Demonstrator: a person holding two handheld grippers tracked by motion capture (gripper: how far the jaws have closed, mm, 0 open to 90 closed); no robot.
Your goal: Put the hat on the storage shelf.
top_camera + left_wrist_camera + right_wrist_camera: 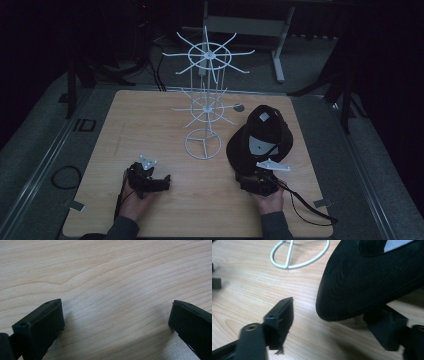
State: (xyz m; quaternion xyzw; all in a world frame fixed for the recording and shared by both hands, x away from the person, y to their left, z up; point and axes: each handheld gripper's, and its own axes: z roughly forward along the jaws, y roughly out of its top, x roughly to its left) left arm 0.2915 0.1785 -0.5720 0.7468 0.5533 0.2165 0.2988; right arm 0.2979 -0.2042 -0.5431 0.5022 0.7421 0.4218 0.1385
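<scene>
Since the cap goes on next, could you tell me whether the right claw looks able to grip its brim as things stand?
Probably yes: the right claw stands open at the black cap, whose brim edge lies above one jaw, nothing between.

the left gripper looks down on a pale wooden table, its grain running in long wavy lines across the frame. its two black jaws rise from the bottom corners, one at the left and one at the right (the right one partly cut off by the edge), and they stand wide apart. nothing but bare wood lies between them. a soft shadow spreads on the wood around the jaws.
</scene>
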